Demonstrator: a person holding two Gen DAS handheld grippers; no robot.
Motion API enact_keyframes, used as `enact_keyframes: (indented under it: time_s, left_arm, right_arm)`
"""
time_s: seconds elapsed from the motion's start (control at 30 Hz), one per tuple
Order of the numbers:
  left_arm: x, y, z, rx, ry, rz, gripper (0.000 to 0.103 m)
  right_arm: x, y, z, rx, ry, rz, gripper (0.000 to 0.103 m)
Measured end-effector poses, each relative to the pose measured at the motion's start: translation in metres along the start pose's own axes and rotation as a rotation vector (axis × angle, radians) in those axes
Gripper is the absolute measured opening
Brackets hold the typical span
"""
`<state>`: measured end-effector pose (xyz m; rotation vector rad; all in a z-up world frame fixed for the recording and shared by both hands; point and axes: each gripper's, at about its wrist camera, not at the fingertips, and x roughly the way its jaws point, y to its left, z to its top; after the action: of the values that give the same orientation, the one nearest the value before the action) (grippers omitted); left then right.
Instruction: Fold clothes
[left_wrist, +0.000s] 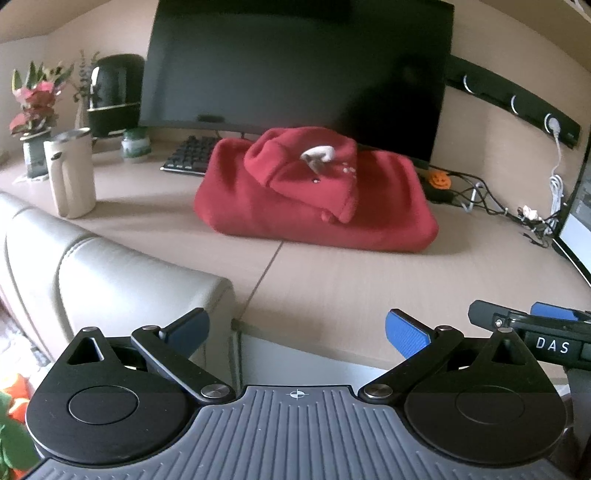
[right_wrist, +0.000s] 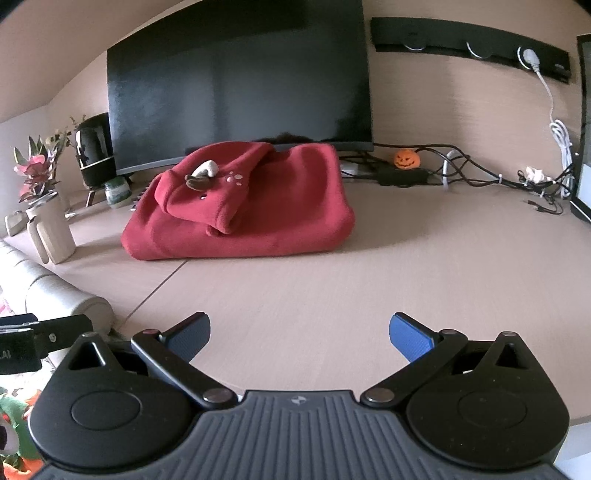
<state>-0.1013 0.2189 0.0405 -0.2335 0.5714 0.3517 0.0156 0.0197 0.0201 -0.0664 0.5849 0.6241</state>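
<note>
Both grippers hang back at the near edge of the desk (right_wrist: 332, 280), and neither one is holding anything. The left gripper (left_wrist: 297, 334) has its blue-padded fingers (left_wrist: 406, 338) spread wide, with bare desk showing between them. The right gripper (right_wrist: 299, 338) is spread just as wide, and nothing sits between its pads (right_wrist: 410, 341) either. In the left wrist view the right gripper's black body shows just beside the left one.

The red hoodie (right_wrist: 258, 214) lies folded into a thick bundle well away from both grippers, in front of the dark monitor (right_wrist: 240, 81). Its hood (right_wrist: 207, 192) is flopped on top, and small white and brown shapes stick up from it. I cannot tell what those shapes are.

A keyboard (left_wrist: 190, 155) peeks out behind the bundle's left side. Further left stand a beige mug (left_wrist: 70, 173), a small green jar (left_wrist: 136, 144), a potted plant (left_wrist: 33, 110) and a black speaker (left_wrist: 116, 94).

To the right, a small orange pumpkin (right_wrist: 407, 159) sits among a tangle of black cables (right_wrist: 480, 173). A white cable (right_wrist: 554, 122) hangs from the wall socket strip. A pale padded chair back (left_wrist: 92, 266) sits close by the left gripper.
</note>
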Motion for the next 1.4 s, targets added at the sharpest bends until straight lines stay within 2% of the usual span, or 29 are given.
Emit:
enact_keyframes:
  time_s: [1.4]
  left_arm:
    - [0.0085, 0.0032, 0.0002, -0.004, 0.021, 0.026, 0.103]
  right_arm:
    - [0.0092, 0.0009, 0.0018, -0.016, 0.023, 0.026, 0.103]
